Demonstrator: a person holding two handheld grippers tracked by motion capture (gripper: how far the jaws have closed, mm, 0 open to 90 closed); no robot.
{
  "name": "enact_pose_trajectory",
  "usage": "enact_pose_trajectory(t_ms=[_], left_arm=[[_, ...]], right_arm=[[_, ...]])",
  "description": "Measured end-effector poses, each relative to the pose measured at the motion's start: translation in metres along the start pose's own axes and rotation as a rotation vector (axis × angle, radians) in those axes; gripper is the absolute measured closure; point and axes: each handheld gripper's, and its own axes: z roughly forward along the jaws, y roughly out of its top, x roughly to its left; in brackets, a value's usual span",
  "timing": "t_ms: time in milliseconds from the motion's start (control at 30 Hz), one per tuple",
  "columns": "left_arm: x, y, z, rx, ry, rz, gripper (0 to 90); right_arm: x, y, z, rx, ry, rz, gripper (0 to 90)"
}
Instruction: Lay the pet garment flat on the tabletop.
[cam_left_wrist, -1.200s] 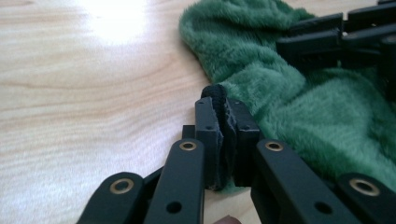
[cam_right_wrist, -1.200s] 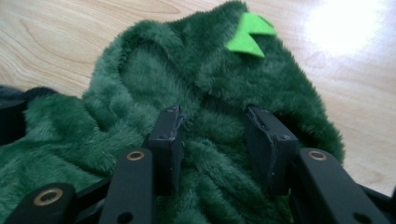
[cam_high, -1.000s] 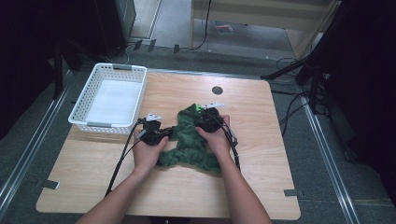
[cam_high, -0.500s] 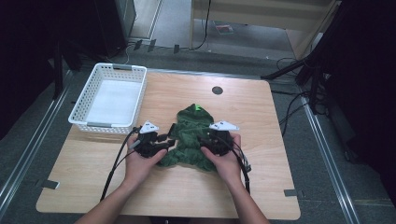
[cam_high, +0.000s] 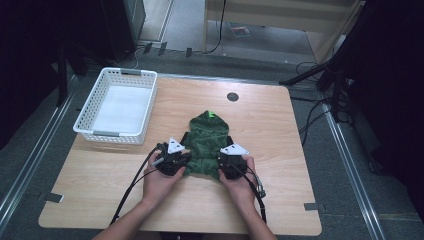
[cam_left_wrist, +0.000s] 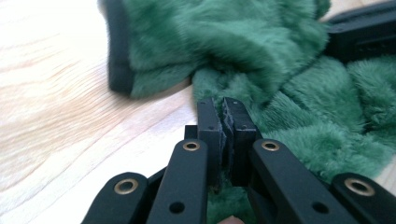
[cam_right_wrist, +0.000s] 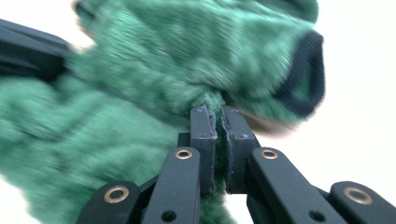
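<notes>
The left gripper has just been closing and now pinches the fuzzy green hooded garment at its near left edge; the right gripper has just been closing too, pinching the near right edge; the garment lies flat on the surface between and ahead of both.

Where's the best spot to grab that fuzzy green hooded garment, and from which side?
Probably by the bottom corners, coming in from the person's edge of the table. The garment lies flat with its hood pointing away, so the hem edge is nearest and thin enough to pinch. The left gripper and right gripper are shut on that fabric there.
</notes>
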Motion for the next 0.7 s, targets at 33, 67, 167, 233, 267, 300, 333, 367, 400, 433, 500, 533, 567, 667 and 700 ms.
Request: enact_pose_trajectory(t_ms=[33, 67, 167, 233, 267, 300, 333, 367, 400, 433, 500, 533, 567, 667, 700], left_arm=[[0.002, 0.0, 0.0, -0.007, 0.0, -0.025, 87.8], [0.004, 0.0, 0.0, -0.009, -0.004, -0.042, 87.9], [0.009, -0.001, -0.001, -0.022, -0.025, -0.093, 87.5], [0.01, -0.001, -0.002, -0.044, -0.058, -0.089, 82.5], [0.009, -0.001, -0.002, -0.046, -0.066, -0.083, 73.3], [0.009, -0.002, -0.003, -0.046, -0.077, -0.07, 62.6], [0.01, -0.002, -0.005, -0.057, -0.096, -0.069, 56.4], [0.011, -0.004, -0.007, -0.073, -0.113, -0.074, 53.7], [0.013, -0.005, -0.011, -0.087, -0.117, -0.081, 51.5], [0.015, -0.006, -0.014, -0.098, -0.112, -0.089, 49.6], [0.02, -0.008, -0.023, -0.12, -0.128, -0.111, 48.0], [0.022, -0.01, -0.027, -0.126, -0.133, -0.115, 47.4], [0.023, -0.012, -0.031, -0.13, -0.14, -0.113, 47.0], [0.025, -0.018, -0.042, -0.12, -0.15, -0.094, 46.1], [0.026, -0.019, -0.045, -0.113, -0.159, -0.091, 46.1]], right_arm=[[-0.002, -0.002, 0.0, -0.002, -0.027, -0.011, 86.0], [-0.004, -0.004, 0.0, -0.007, -0.047, -0.014, 85.9], [-0.006, -0.006, 0.0, -0.016, -0.037, -0.019, 84.4], [-0.008, -0.006, 0.0, -0.028, 0.009, 0.018, 76.6], [-0.01, -0.006, 0.0, -0.038, 0.057, 0.039, 69.1], [-0.011, -0.006, -0.001, -0.046, 0.088, 0.05, 63.1], [-0.012, -0.006, -0.002, -0.053, 0.103, 0.051, 60.4], [-0.013, -0.006, -0.004, -0.062, 0.115, 0.054, 57.8], [-0.015, -0.006, -0.006, -0.072, 0.127, 0.062, 55.1], [-0.017, -0.005, -0.01, -0.083, 0.133, 0.074, 53.3], [-0.02, -0.005, -0.018, -0.103, 0.139, 0.093, 51.3], [-0.021, -0.005, -0.023, -0.117, 0.145, 0.099, 51.0], [-0.023, -0.006, -0.028, -0.131, 0.149, 0.099, 50.8], [-0.026, -0.011, -0.043, -0.15, 0.154, 0.096, 50.3], [-0.028, -0.014, -0.048, -0.152, 0.152, 0.099, 50.3]])
